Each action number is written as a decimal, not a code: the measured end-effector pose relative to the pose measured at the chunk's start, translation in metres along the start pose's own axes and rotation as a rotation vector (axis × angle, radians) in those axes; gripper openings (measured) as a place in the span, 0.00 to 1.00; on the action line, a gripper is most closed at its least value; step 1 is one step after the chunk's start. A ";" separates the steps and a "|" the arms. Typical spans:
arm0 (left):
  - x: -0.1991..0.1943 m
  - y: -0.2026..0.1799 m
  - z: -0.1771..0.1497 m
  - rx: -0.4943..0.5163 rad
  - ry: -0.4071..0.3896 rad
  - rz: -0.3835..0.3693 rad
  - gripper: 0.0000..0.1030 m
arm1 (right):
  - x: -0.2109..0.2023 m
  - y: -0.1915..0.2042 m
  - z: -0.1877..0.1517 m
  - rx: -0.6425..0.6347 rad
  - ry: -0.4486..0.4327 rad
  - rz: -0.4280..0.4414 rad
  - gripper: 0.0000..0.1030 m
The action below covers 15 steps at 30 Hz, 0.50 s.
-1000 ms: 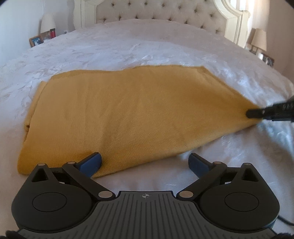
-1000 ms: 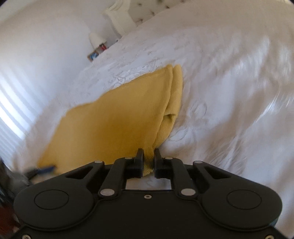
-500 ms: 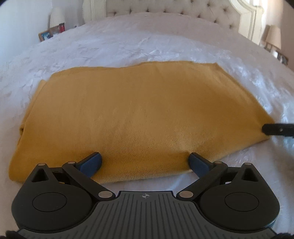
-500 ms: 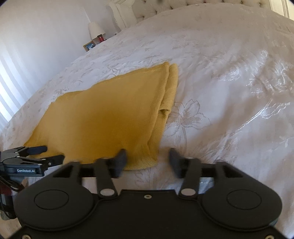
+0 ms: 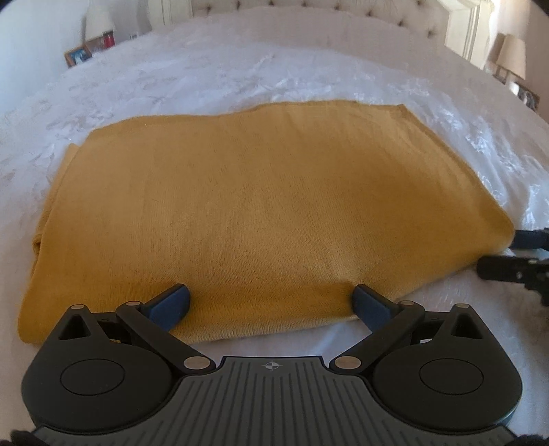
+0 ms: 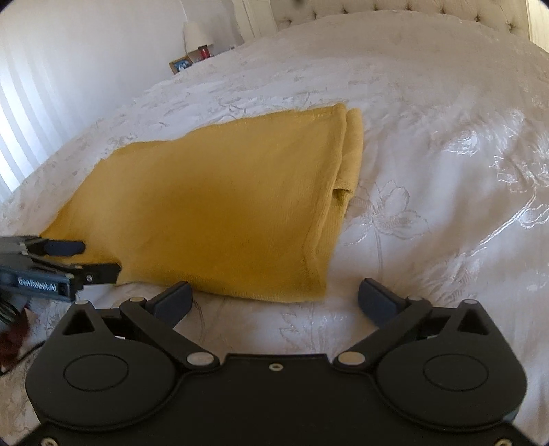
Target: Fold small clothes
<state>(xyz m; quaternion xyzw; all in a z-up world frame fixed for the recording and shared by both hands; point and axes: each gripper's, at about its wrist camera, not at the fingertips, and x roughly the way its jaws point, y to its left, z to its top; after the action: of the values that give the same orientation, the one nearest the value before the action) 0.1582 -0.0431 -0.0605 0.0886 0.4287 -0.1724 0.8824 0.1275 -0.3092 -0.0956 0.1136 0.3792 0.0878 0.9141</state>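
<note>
A mustard-yellow knitted garment [image 5: 260, 212] lies folded flat on the white bed; it also shows in the right wrist view [image 6: 219, 206]. My left gripper [image 5: 271, 305] is open, its fingers resting at the garment's near edge, holding nothing. My right gripper [image 6: 274, 302] is open and empty, just off the garment's near corner. The right gripper's fingers [image 5: 514, 254] show at the garment's right corner in the left wrist view. The left gripper [image 6: 75, 260] shows at the garment's left corner in the right wrist view.
The white embroidered bedspread [image 6: 429, 171] stretches all around the garment. A tufted headboard [image 5: 308, 7] stands at the far end. A bedside table with a lamp and photo frame [image 5: 89, 48] is far left; another lamp [image 5: 511, 55] is far right.
My right gripper let go of the garment's corner, opened wide and drew back. The garment now lies flat. My left gripper moved forward to the garment's near edge, still open.
</note>
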 end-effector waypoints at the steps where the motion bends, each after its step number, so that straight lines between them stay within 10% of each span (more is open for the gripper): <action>1: -0.002 0.001 0.003 -0.008 0.007 -0.003 0.98 | 0.000 0.000 0.001 -0.004 0.006 0.002 1.00; 15: 0.017 0.010 0.111 -0.149 -0.078 0.111 0.87 | -0.005 -0.019 0.004 0.144 0.002 0.086 1.00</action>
<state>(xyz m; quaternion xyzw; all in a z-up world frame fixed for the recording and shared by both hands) 0.2523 -0.0715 -0.0049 0.0399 0.4003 -0.0940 0.9107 0.1287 -0.3290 -0.0948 0.1952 0.3804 0.0999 0.8985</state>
